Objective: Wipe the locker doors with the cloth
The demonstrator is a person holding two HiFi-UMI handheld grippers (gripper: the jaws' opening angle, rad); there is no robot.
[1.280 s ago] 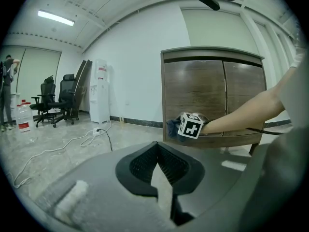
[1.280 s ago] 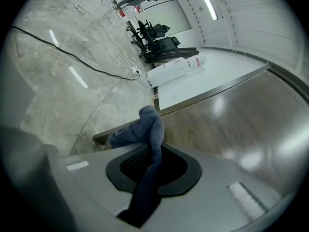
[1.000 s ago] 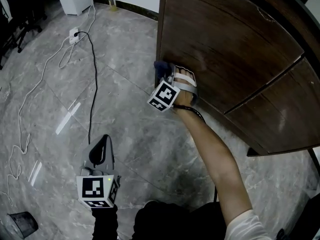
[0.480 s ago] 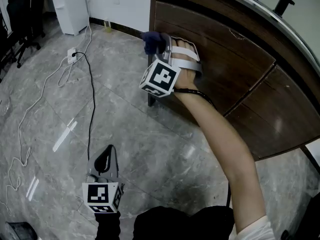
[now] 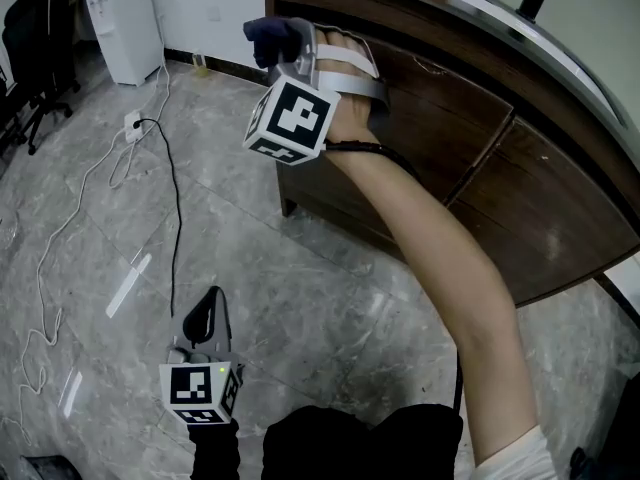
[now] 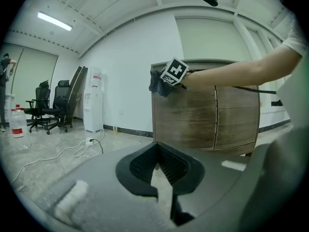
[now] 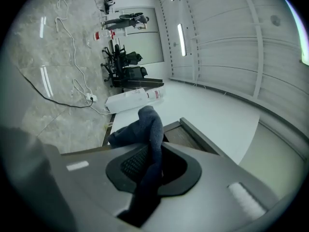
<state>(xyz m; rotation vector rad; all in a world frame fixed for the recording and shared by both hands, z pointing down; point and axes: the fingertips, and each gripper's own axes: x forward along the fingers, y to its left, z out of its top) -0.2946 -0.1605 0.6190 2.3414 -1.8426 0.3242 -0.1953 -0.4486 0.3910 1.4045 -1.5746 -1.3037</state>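
While the right gripper (image 7: 153,166) is clamping its jaws on the dark cloth (image 7: 145,124) near the top corner of the locker doors (image 5: 470,148), the left gripper (image 6: 157,166) is hanging low, jaws together and empty. Being soft, light and floppy, the cloth is probably handling best when pinched at its bunched middle.

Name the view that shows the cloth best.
The right gripper view: the blue cloth sits close, pinched between the tongs. The head view shows only a little beyond the hand; the left gripper view shows it small, distant.
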